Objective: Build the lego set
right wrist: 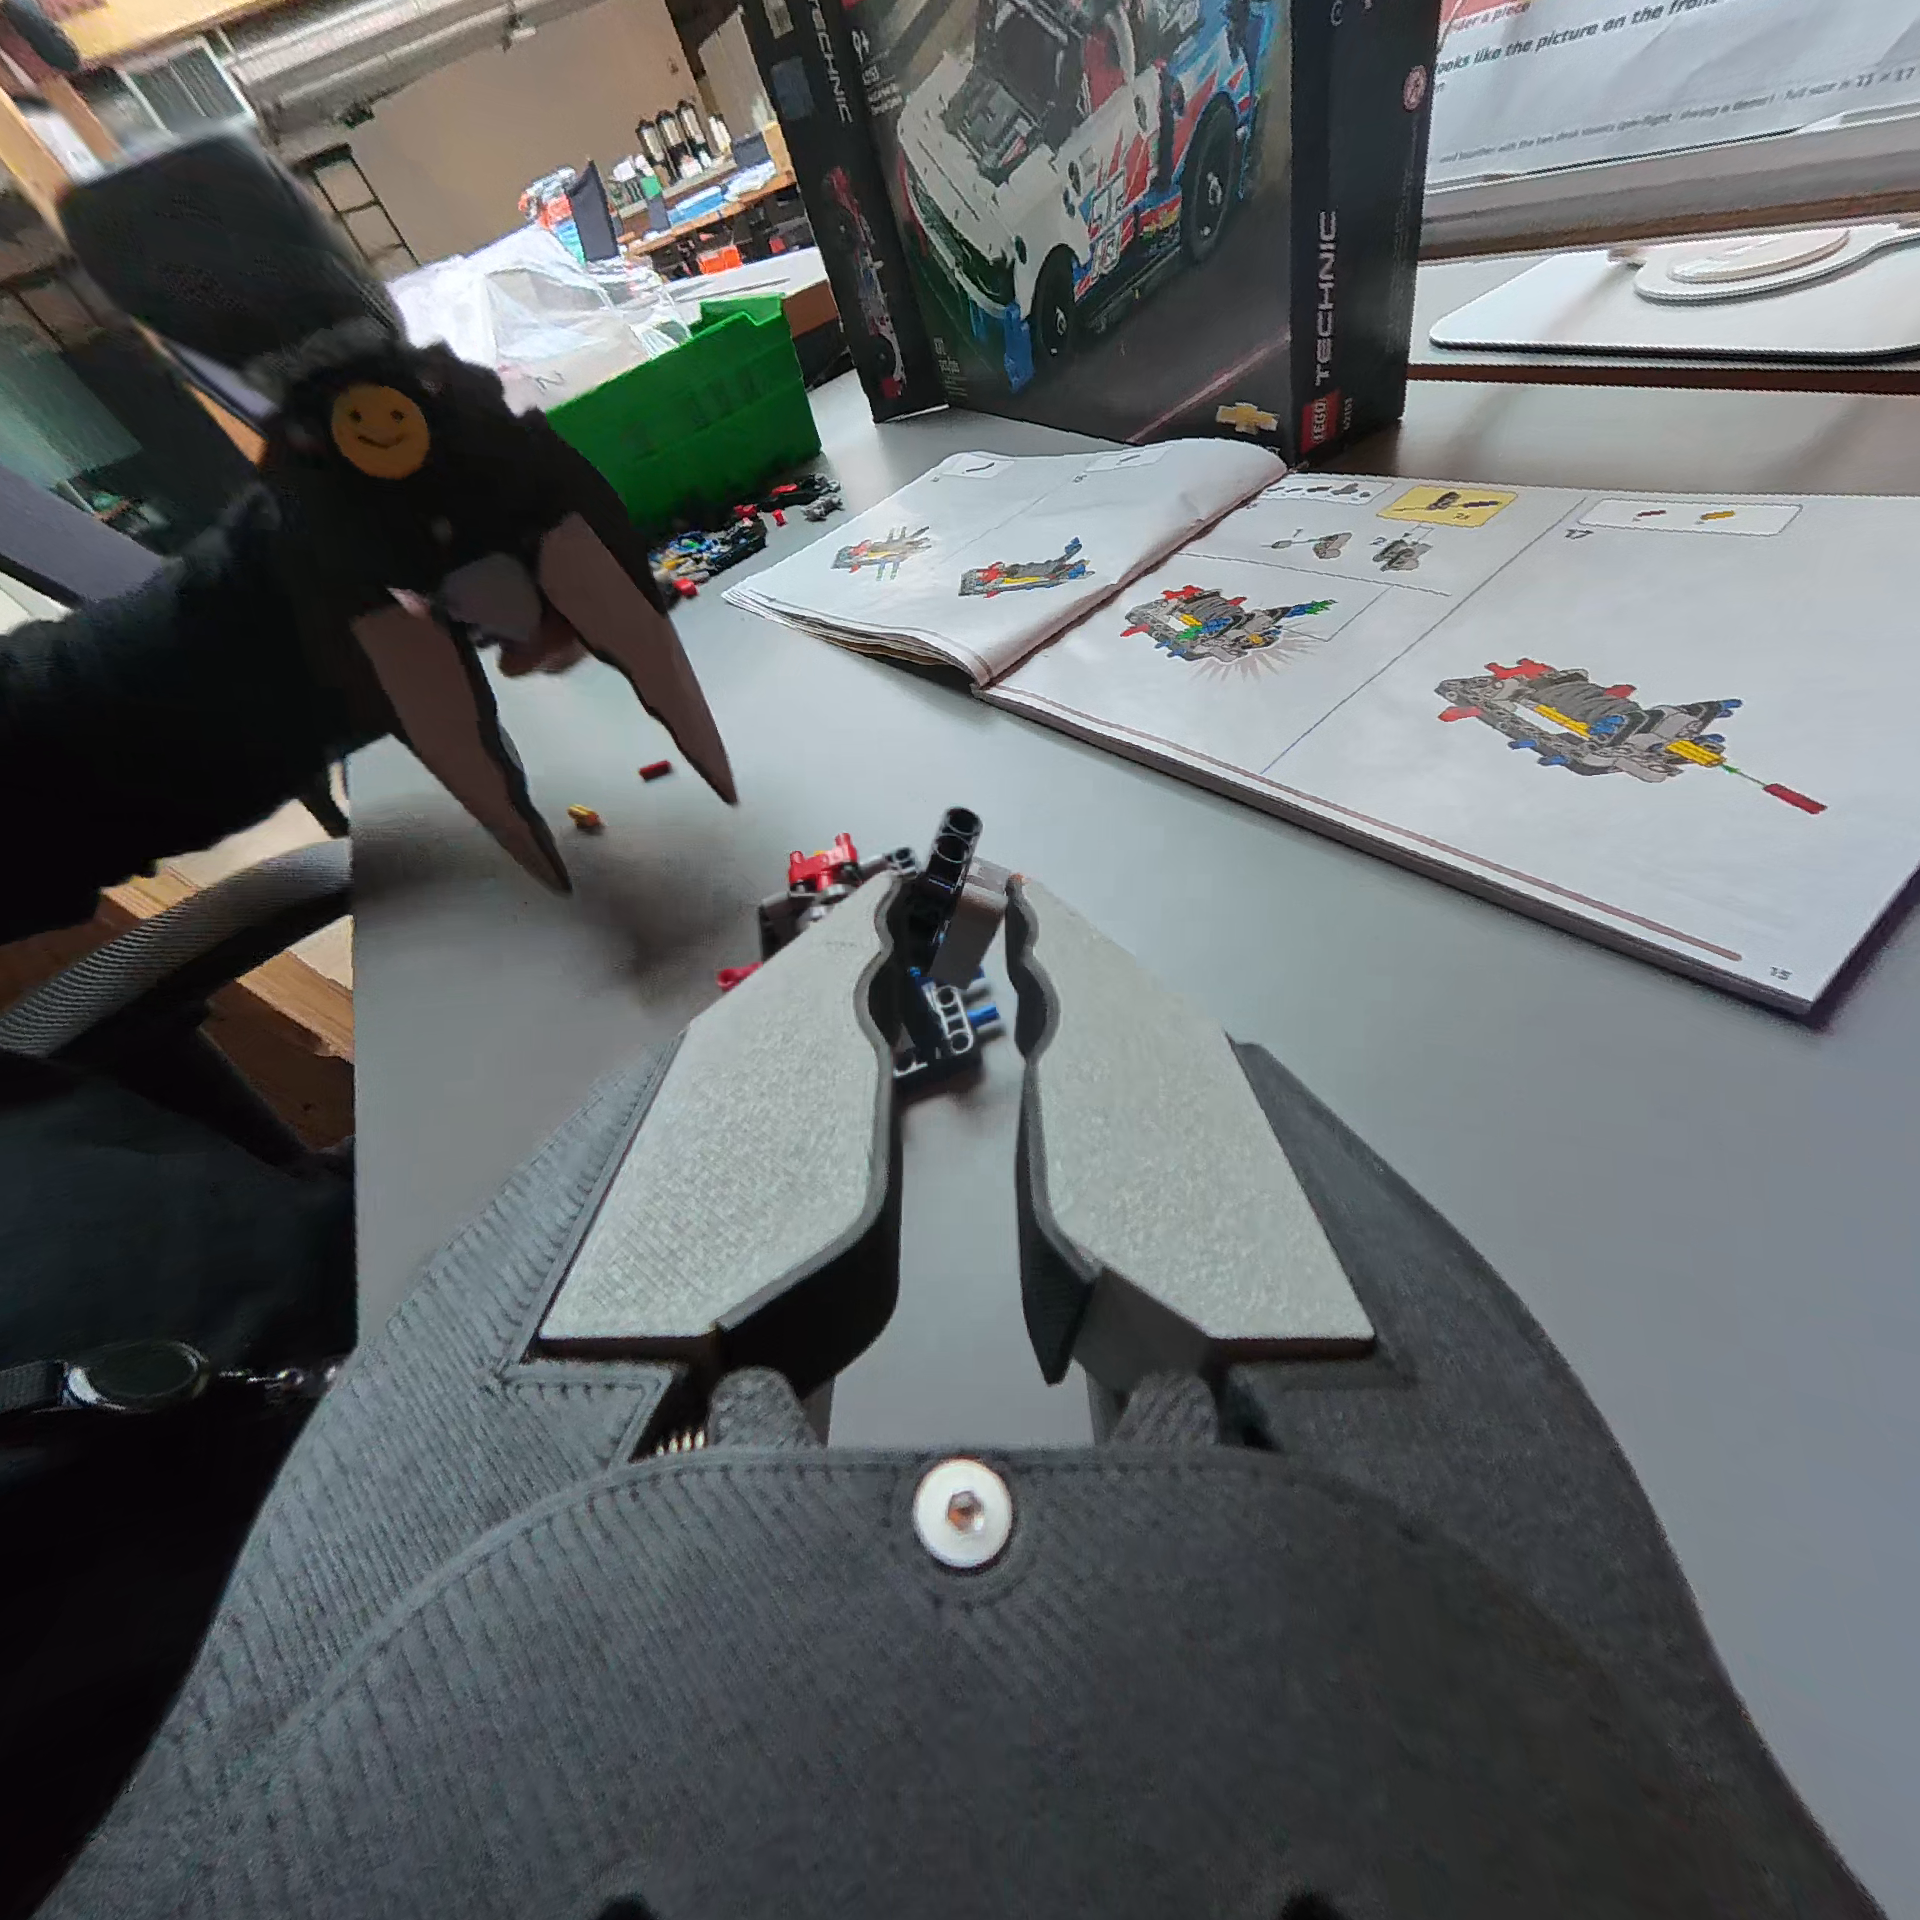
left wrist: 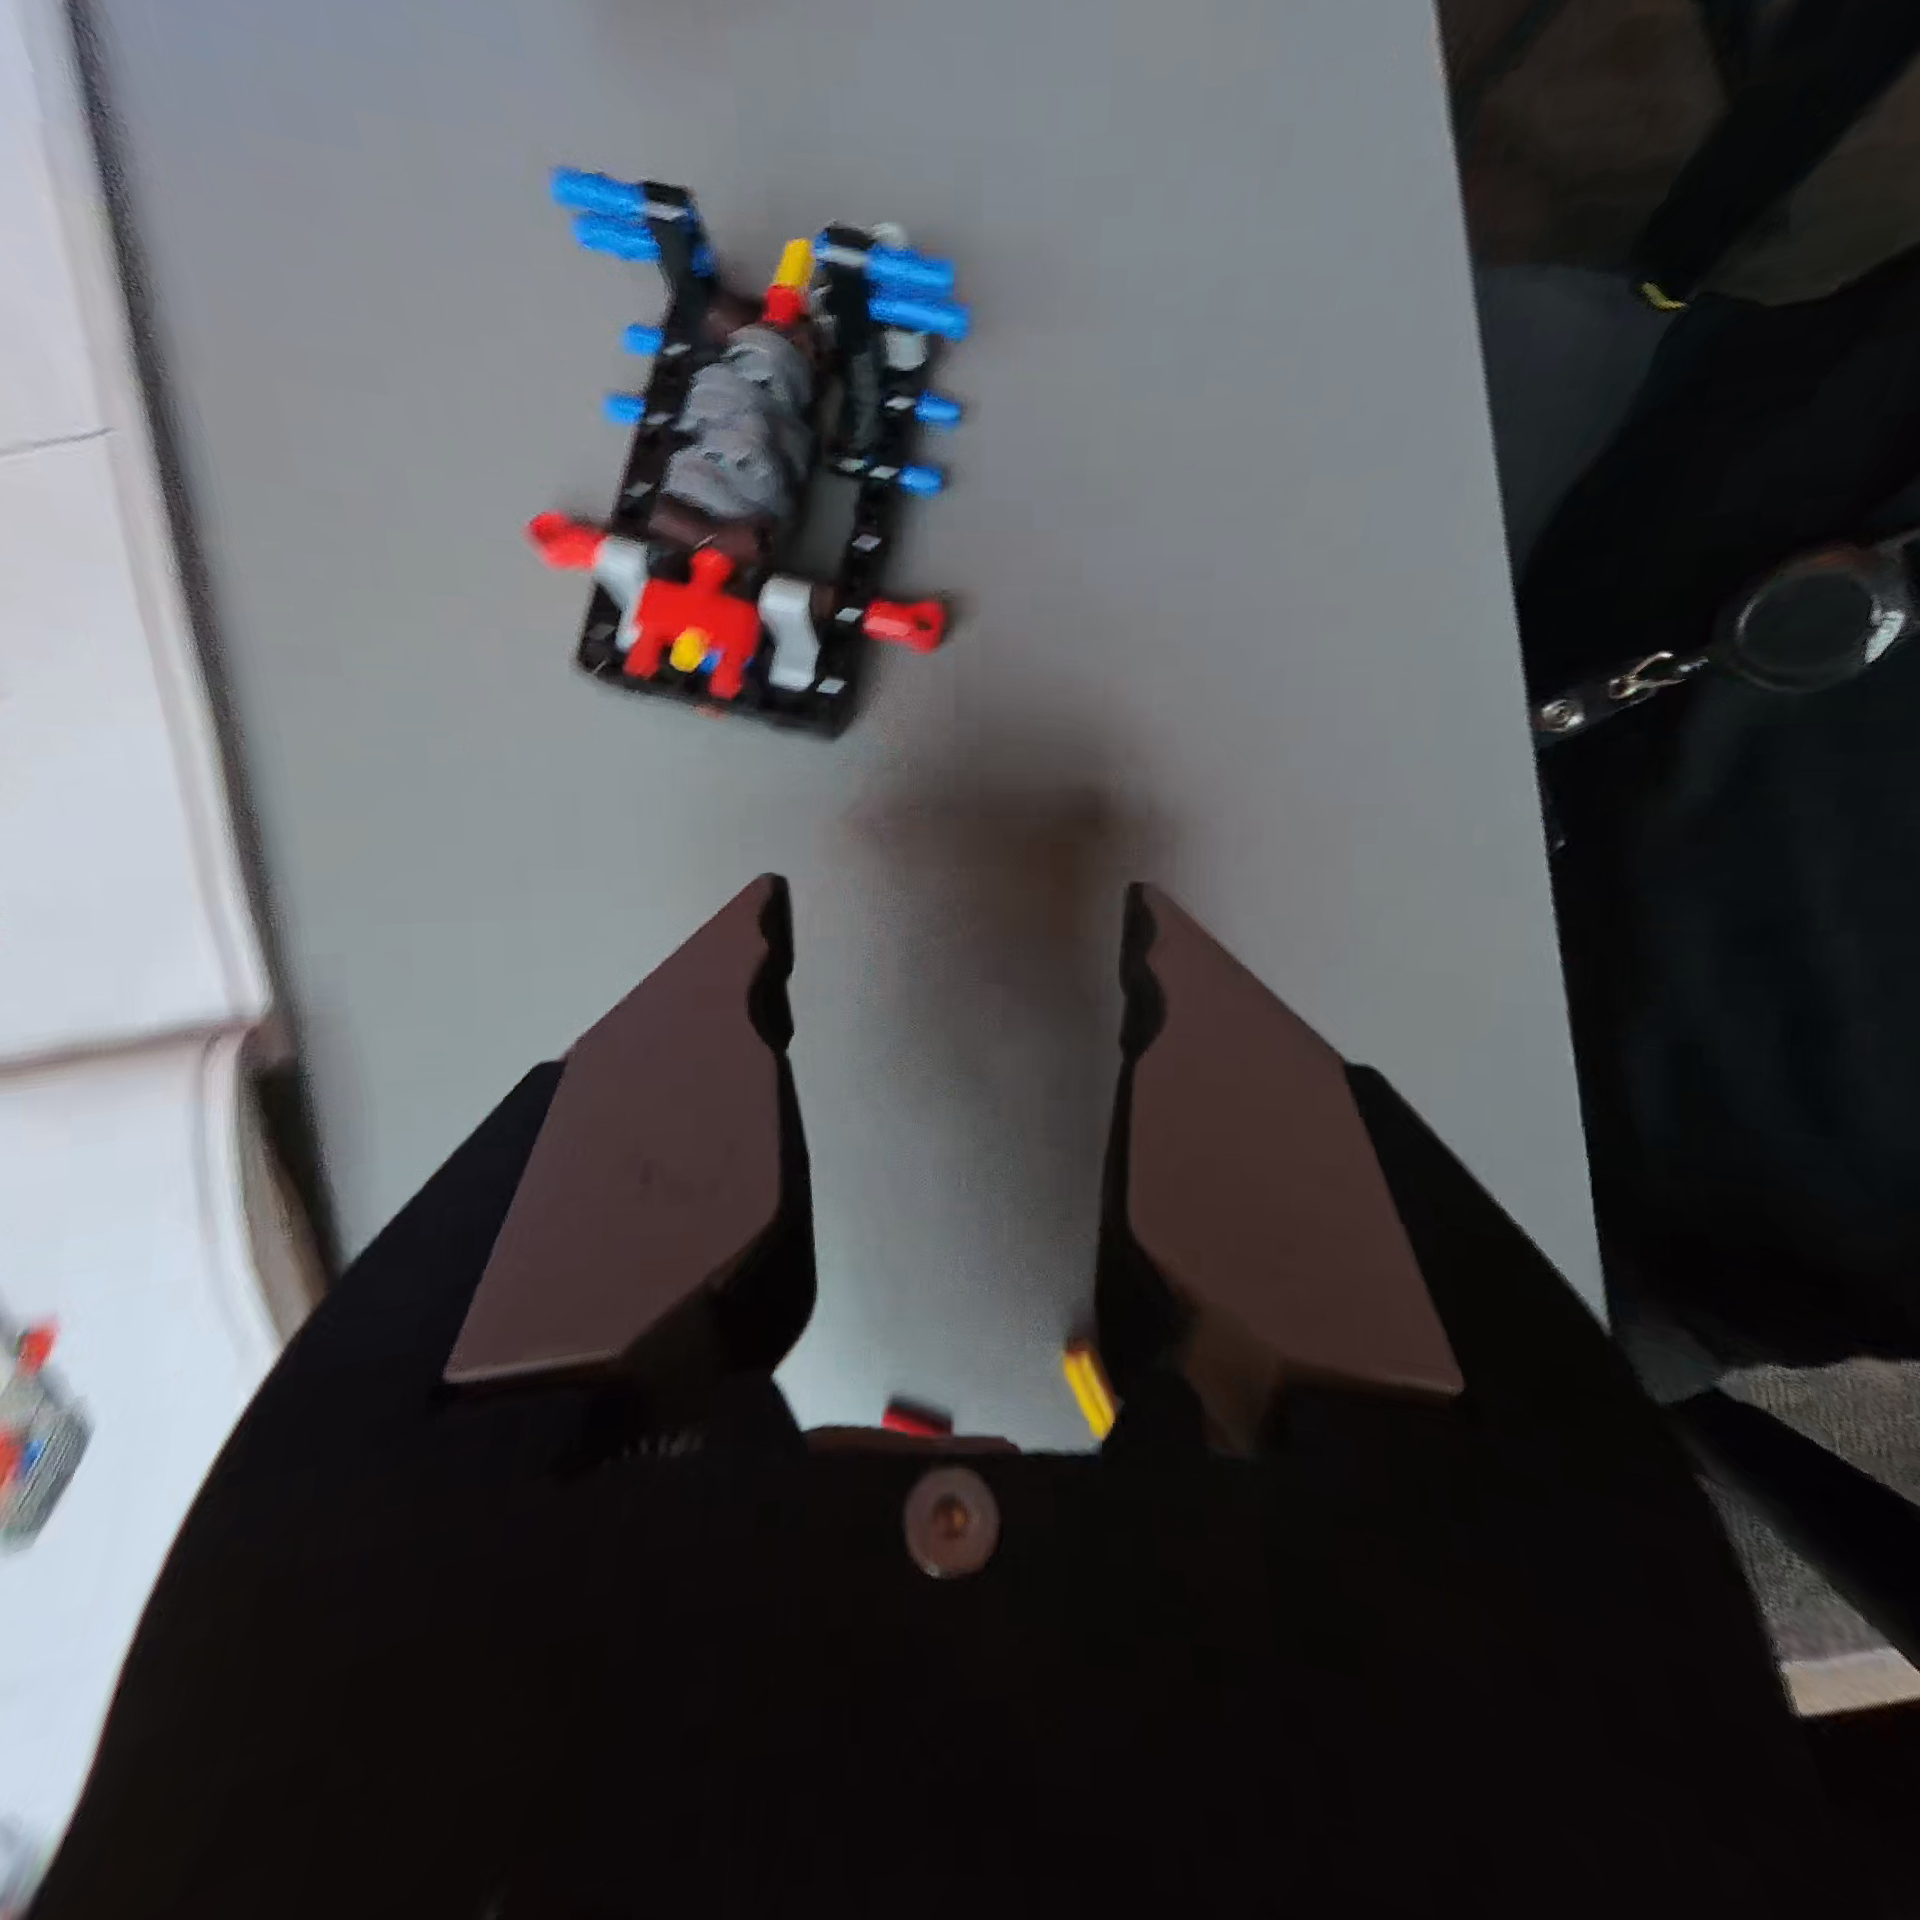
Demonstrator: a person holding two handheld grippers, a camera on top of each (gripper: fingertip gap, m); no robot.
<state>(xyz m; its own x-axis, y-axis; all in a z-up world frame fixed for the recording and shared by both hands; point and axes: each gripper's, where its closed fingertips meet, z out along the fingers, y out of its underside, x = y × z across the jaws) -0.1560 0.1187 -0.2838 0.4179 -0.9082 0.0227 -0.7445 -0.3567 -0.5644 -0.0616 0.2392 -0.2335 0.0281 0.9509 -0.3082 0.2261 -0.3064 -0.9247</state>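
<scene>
Chassis (right wrist: 940, 935) sits between the parted right gripper (right wrist: 951, 894) tips, long axis running away from them, while the empty, open left gripper (left wrist: 956, 894) hovers farther back.

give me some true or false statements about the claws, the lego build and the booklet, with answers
1. The left claw is open and holds nothing. True.
2. The instruction booklet lies closed. False: it lies open on the grey table.
3. The lego chassis lies on the table ahead of the left claw. True.
4. The right claw hangs far from the chassis. False: its tips flank the chassis's upright black beam.
5. The lego box lies flat. False: it stands upright.
</scene>
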